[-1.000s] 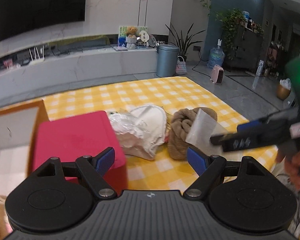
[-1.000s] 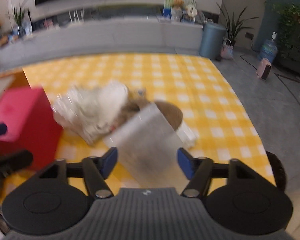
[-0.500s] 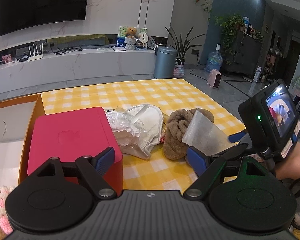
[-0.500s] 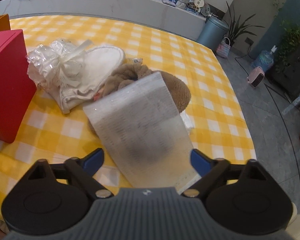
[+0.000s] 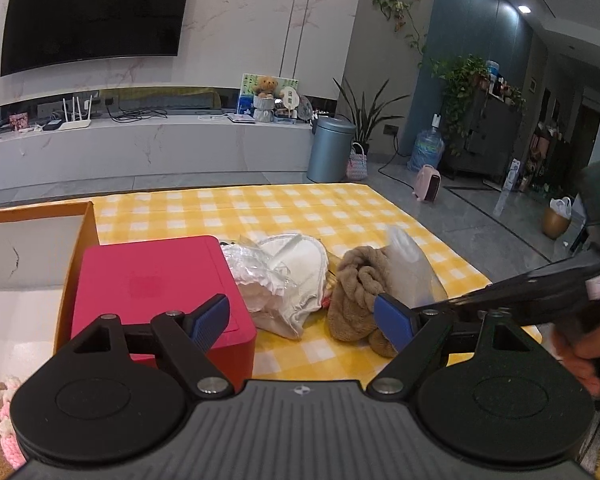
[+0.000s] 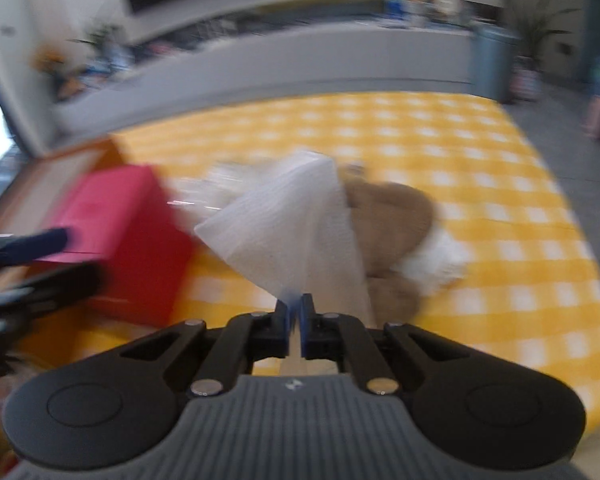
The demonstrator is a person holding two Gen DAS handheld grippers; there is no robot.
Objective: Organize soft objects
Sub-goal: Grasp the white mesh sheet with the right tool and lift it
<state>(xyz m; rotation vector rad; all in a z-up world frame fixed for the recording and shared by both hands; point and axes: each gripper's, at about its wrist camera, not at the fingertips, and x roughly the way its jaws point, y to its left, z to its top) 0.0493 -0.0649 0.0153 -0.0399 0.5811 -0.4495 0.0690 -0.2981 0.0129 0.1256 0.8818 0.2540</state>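
My right gripper [image 6: 296,312] is shut on the near edge of a white translucent sheet [image 6: 292,232], which bunches into a cone and rises over the pile. Behind it lies a rolled brown towel [image 6: 392,224]. In the left wrist view the sheet [image 5: 410,276] stands against the brown towel [image 5: 356,300], beside a white slipper in clear wrap [image 5: 288,276]. My left gripper [image 5: 302,318] hangs open above the cloth with nothing between its fingers. The right gripper's arm reaches in from the right edge of that view. The right wrist view is blurred.
A red box [image 5: 156,284] stands left of the pile, against an open orange cardboard box [image 5: 32,248]. Something pink and knitted [image 5: 8,440] shows at the lower left. The yellow checked cloth [image 5: 300,208] ends at grey floor on the right. A person's hand [image 5: 584,348] holds the right gripper.
The right gripper's jaws have gone from wide apart to shut on the white sheet, which has crumpled from flat into a cone. The right view has swung and blurred. The left gripper has stayed put.
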